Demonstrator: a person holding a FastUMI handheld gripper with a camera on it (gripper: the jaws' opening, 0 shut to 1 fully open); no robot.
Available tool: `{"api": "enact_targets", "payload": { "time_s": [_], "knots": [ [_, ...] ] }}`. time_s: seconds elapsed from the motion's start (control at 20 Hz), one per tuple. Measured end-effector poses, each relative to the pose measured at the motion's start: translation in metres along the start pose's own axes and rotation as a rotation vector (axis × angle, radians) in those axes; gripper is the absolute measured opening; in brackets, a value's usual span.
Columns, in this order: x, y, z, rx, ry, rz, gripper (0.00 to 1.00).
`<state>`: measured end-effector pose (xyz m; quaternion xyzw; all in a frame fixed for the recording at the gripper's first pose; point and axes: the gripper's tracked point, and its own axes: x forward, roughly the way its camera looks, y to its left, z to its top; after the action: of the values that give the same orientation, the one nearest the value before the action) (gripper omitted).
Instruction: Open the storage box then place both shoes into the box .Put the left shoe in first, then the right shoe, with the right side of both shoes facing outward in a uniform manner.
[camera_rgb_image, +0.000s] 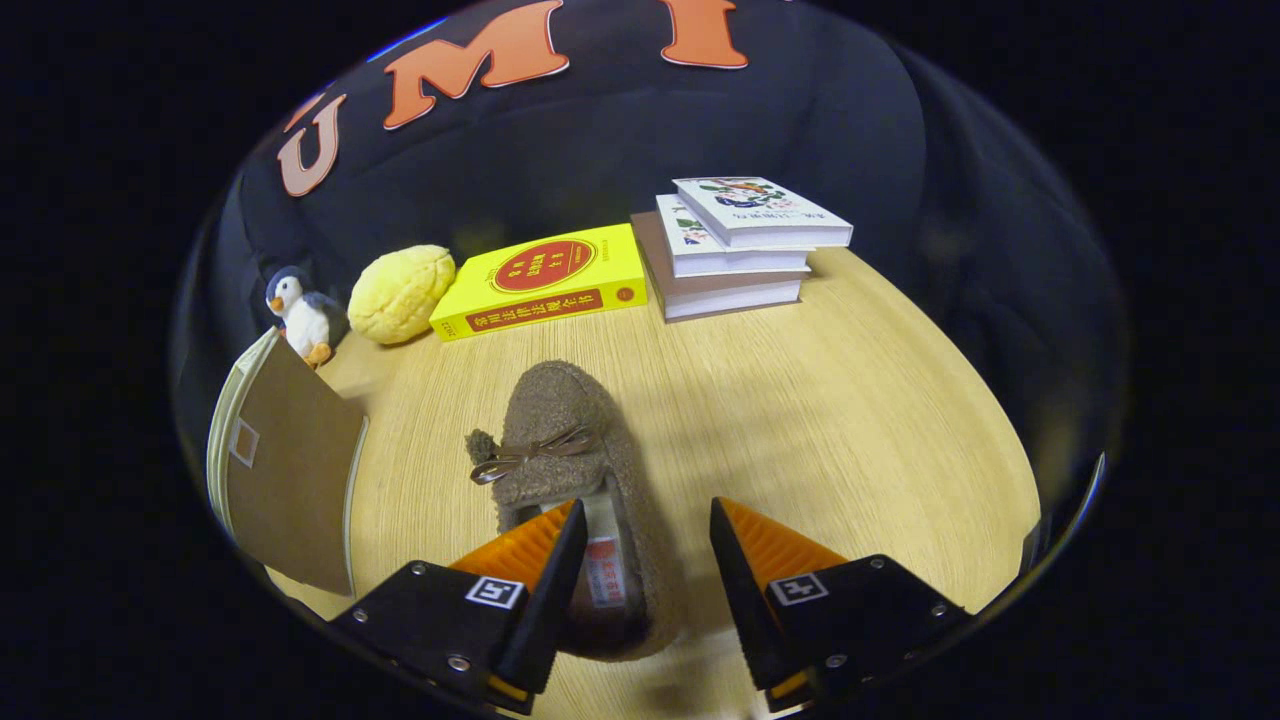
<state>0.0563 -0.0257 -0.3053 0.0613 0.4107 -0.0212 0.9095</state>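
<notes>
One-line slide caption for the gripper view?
Open gripper straddling a fuzzy brown bow-topped slipper on the light wooden table.

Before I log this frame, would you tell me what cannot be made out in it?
- Brown shoe, gripper view: its heel lies behind one finger of the open gripper, so any contact there is unclear.
- Label inside the shoe: too small to read.
- Storage box beside the shoe: cut off by the edge; its inside is hidden behind its brown panel.
- Bottom book of the stack: cover hidden by the two above.
</notes>
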Motion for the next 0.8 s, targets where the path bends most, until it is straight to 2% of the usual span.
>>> {"api": "enact_targets", "payload": {
  "time_s": [0.05,0.2,0.3,0.5,0.6,0.8],
  "knots": [
    [0.004,0.0,-0.002,-0.005,0.01,0.0,0.7],
    [0.013,0.003,-0.007,-0.012,0.038,0.009,0.29],
    [0.014,0.002,-0.004,-0.021,0.032,-0.003,0.08],
    [-0.003,0.004,-0.002,0.002,0.016,-0.019,0.01],
    [-0.009,0.004,0.004,0.003,-0.011,-0.044,0.01],
    [-0.034,0.021,0.012,0.038,-0.041,-0.031,0.01]
  ]
}}
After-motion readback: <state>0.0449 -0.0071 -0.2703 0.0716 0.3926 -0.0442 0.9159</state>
